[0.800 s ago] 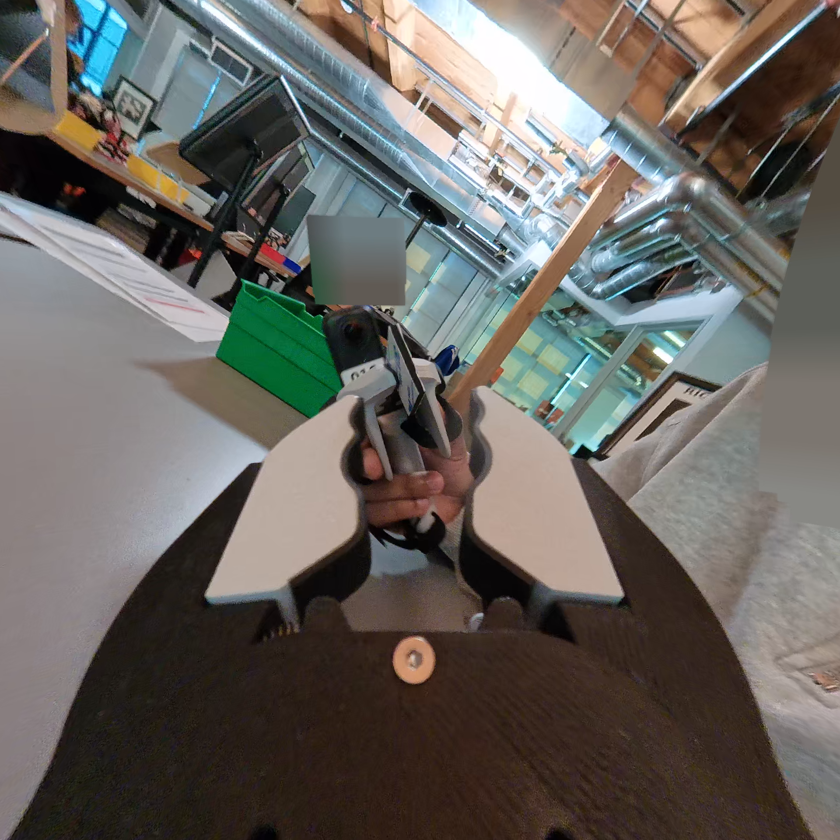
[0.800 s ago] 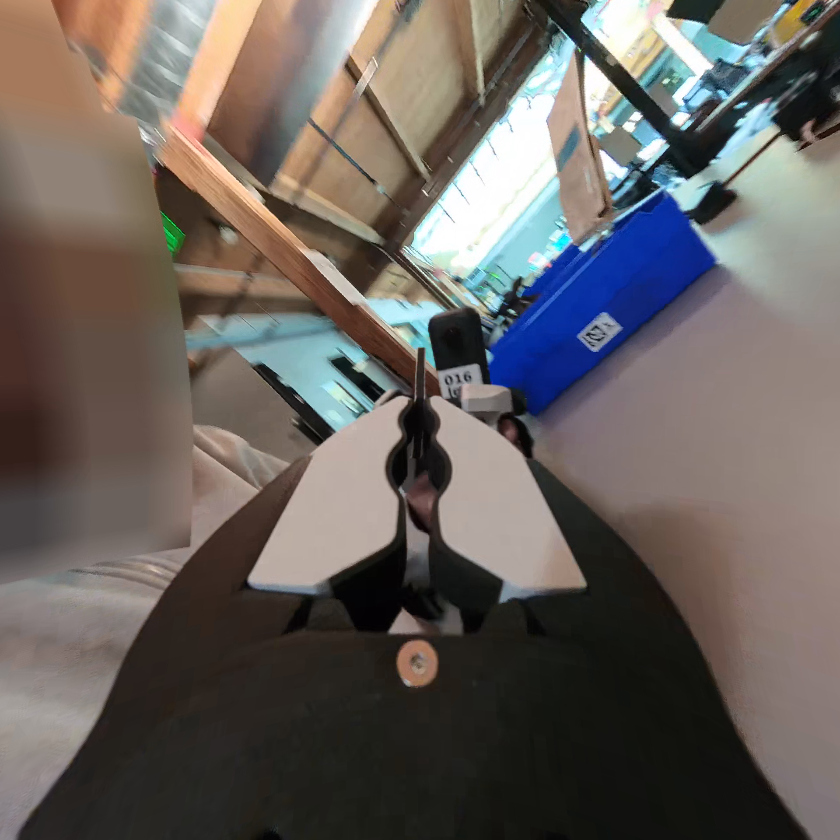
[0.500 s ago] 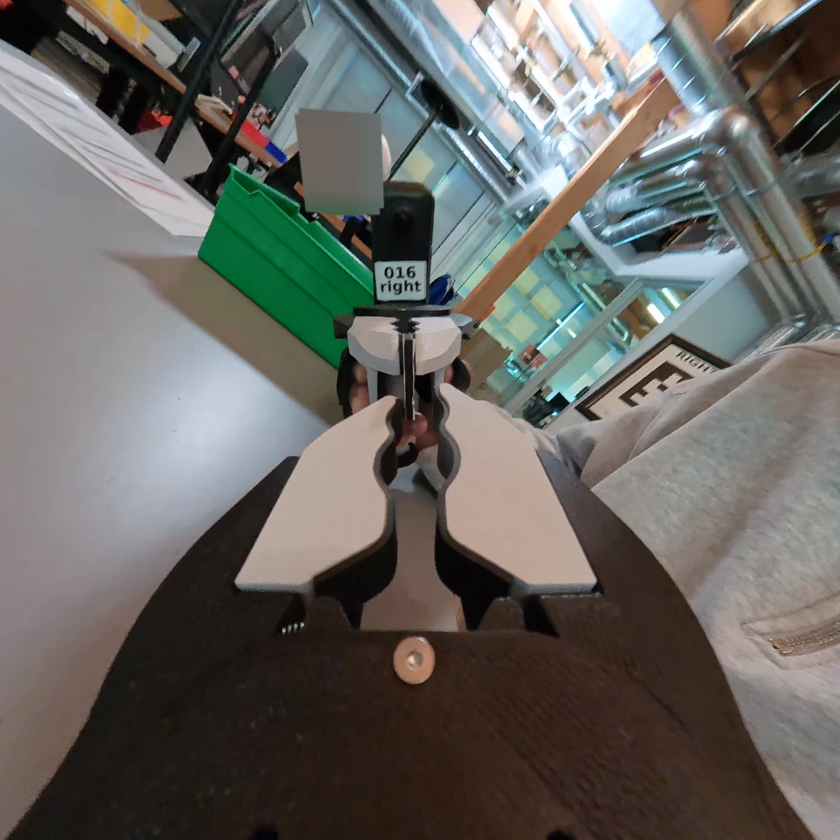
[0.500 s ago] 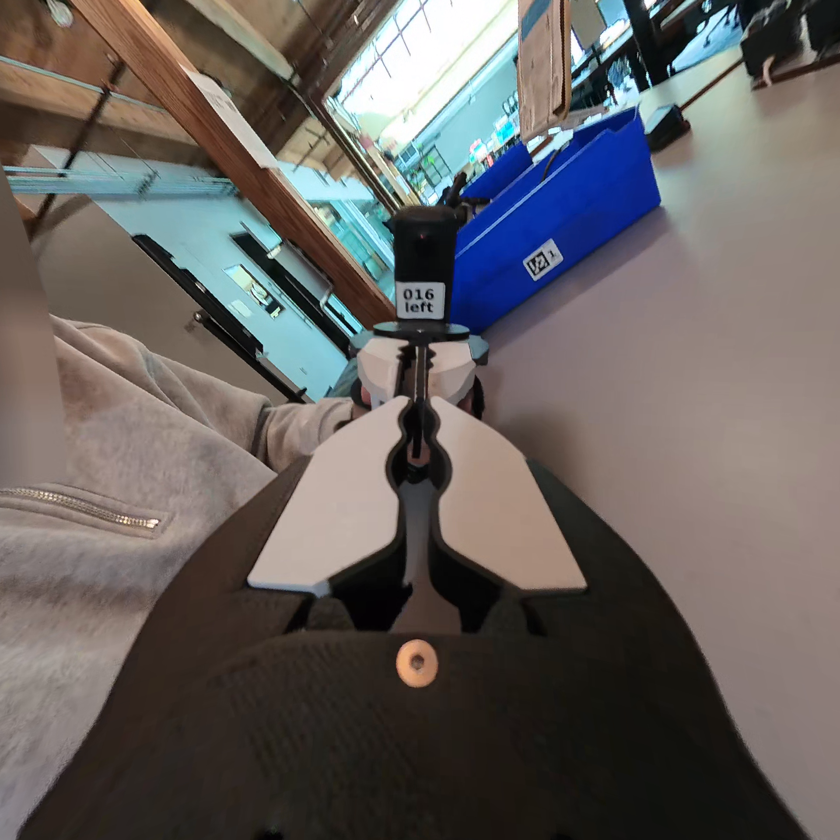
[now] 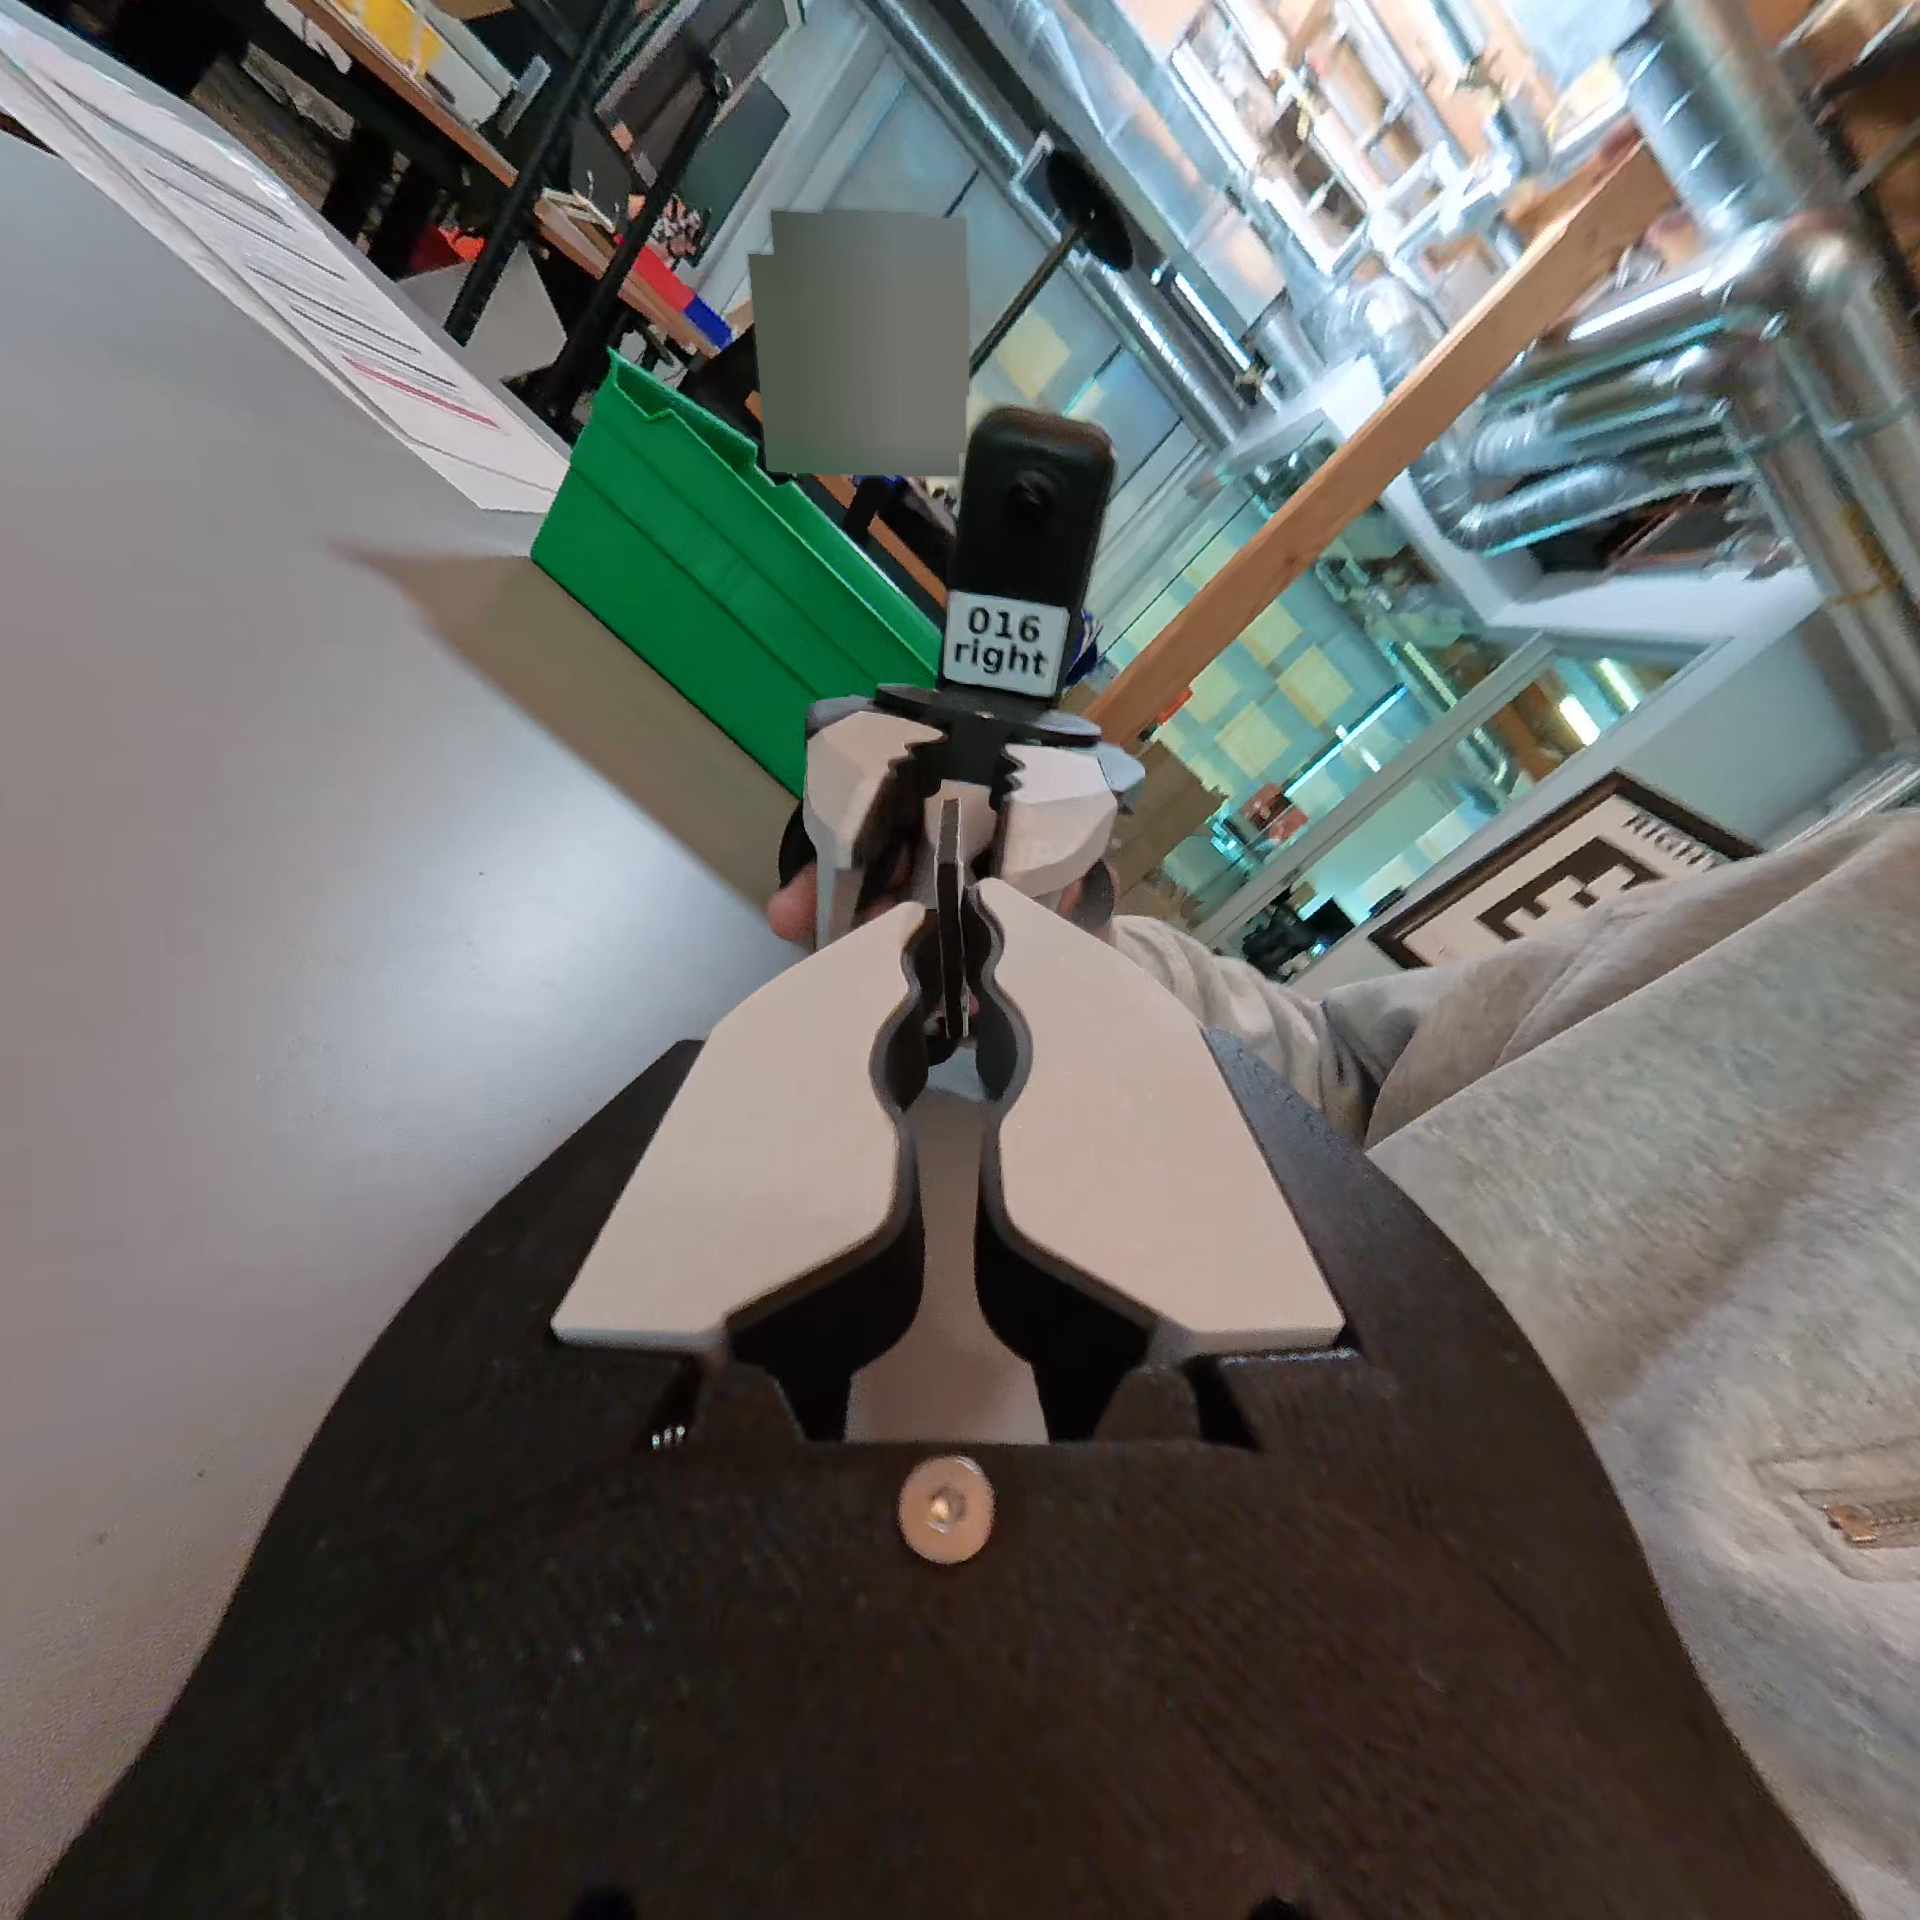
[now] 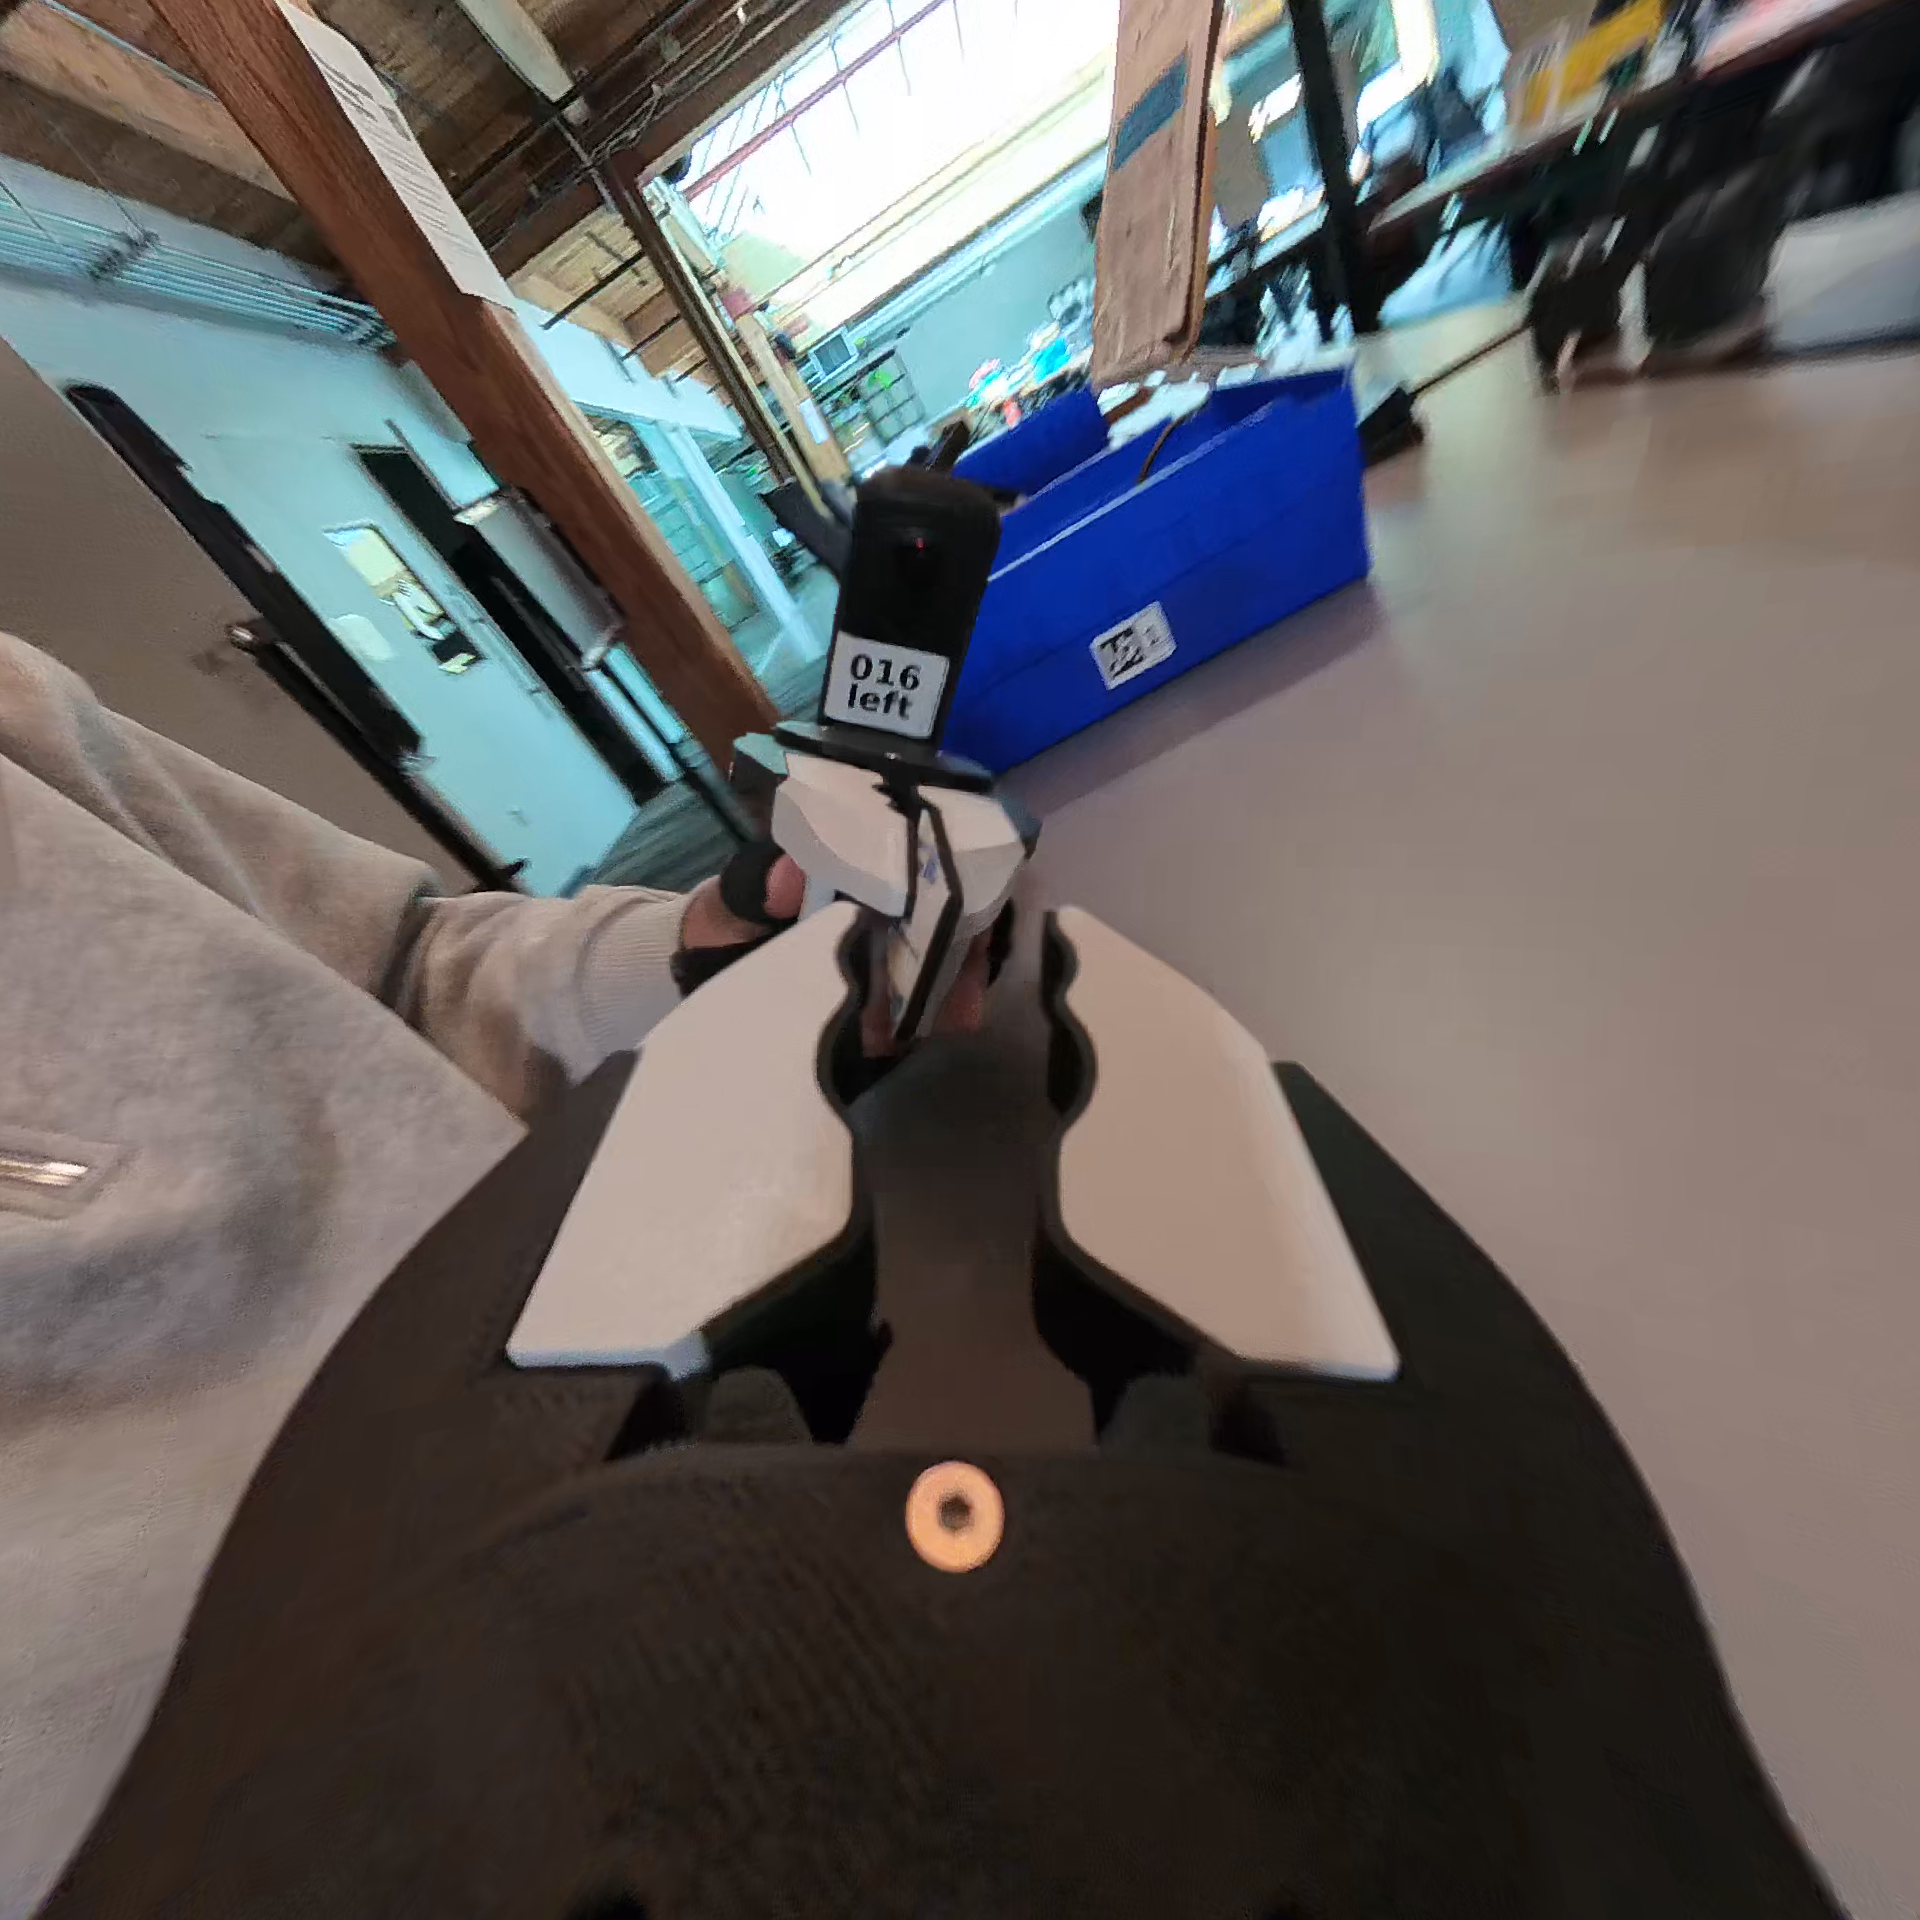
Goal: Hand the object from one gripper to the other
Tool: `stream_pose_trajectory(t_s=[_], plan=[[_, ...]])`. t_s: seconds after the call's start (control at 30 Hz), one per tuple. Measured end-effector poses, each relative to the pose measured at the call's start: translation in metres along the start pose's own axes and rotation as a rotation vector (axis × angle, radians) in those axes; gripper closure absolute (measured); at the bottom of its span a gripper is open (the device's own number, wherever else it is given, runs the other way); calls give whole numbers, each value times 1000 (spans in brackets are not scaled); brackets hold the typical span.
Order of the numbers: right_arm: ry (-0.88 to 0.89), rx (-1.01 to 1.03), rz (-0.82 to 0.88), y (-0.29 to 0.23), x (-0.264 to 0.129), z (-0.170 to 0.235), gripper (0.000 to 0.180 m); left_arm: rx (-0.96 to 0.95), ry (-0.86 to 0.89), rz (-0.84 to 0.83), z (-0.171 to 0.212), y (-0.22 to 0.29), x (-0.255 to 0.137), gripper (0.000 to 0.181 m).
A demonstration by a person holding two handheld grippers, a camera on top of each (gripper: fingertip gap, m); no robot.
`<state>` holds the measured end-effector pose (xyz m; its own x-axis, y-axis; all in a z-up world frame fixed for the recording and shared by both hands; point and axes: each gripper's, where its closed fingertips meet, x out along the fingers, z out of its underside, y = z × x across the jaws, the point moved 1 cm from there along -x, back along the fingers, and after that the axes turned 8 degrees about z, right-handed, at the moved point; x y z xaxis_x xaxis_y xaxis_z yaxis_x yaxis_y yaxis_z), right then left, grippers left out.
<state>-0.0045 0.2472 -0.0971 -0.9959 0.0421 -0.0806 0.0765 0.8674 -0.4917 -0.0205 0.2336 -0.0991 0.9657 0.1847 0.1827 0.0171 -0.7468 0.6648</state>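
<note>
Jaws: left gripper (image 5: 951, 914) clamps thin flat object (image 5: 950, 914), edge-on, unidentifiable; right gripper (image 6: 951, 925) parted, empty.

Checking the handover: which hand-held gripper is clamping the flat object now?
The left hand-held gripper: shut on the thin dark object; the right hand-held gripper is open.
</note>
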Motion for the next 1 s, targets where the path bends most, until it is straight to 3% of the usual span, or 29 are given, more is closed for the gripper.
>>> stream_pose_trajectory(t_s=[0.2, 0.33, 0.67, 0.83, 0.87, 1.0], plan=[[163, -572, 113, -11, -3, -13, 117, -190, 108, 81, -6, -4, -8, 178], [56, -798, 145, -13, 1, 5, 120, -320, 87, 170, 1, -1, -4, 177], [27, -830, 114, -17, 2, 11, 146, -378, 46, 239, 8, 6, 1, 177], [4, -756, 119, -18, 1, 9, 146, -385, 73, 259, 7, 6, 2, 176], [1, -737, 123, -17, 1, 8, 146, -371, 79, 238, 7, 4, 2, 174], [16, -672, 158, -12, -2, 2, 146, -297, 135, 98, 0, -12, -2, 137]])
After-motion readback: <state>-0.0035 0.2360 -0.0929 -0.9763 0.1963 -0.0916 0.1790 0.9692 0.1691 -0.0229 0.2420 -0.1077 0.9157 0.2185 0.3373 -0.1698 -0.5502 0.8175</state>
